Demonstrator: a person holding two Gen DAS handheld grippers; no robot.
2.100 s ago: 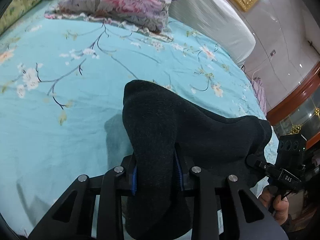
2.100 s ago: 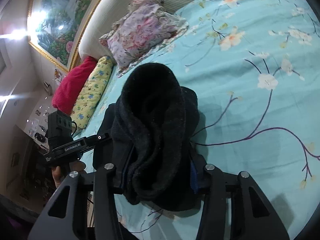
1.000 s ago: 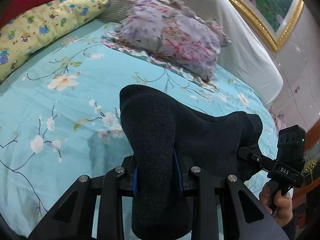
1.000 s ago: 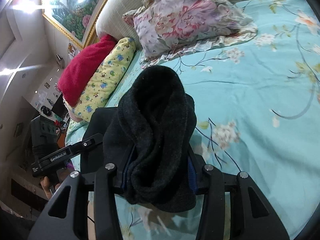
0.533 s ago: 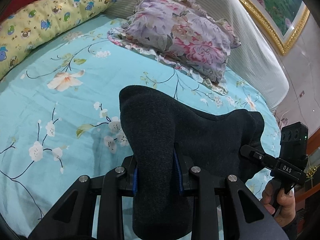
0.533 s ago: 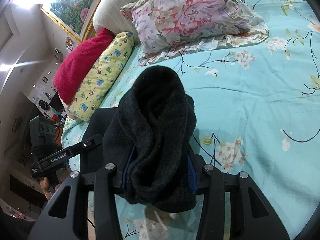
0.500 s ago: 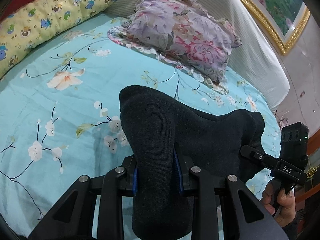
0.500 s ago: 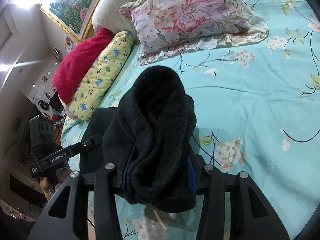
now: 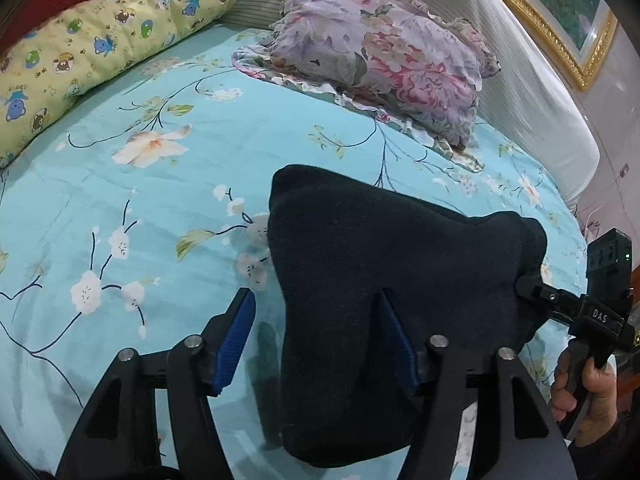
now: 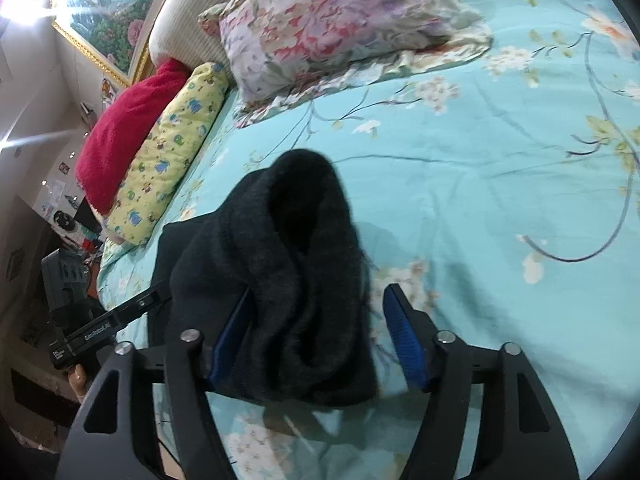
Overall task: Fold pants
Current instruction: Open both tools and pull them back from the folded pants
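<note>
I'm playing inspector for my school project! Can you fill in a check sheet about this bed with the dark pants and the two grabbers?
Surface: bed with a turquoise flowered sheet, lightly creased.
Job's things: dark pants, bunched, hanging between both grippers above the sheet.
Clutter: floral pillow, yellow cartoon pillow and red pillow along the headboard.
Grippers: left gripper and right gripper have just been opening; in each, cloth lies against one blue pad with a gap at the other, so neither pinches.
Cables: a thin cord near the wall, too small to identify.
Surroundings: gold-framed painting, striped headboard, person's hand on the right gripper's handle.
</note>
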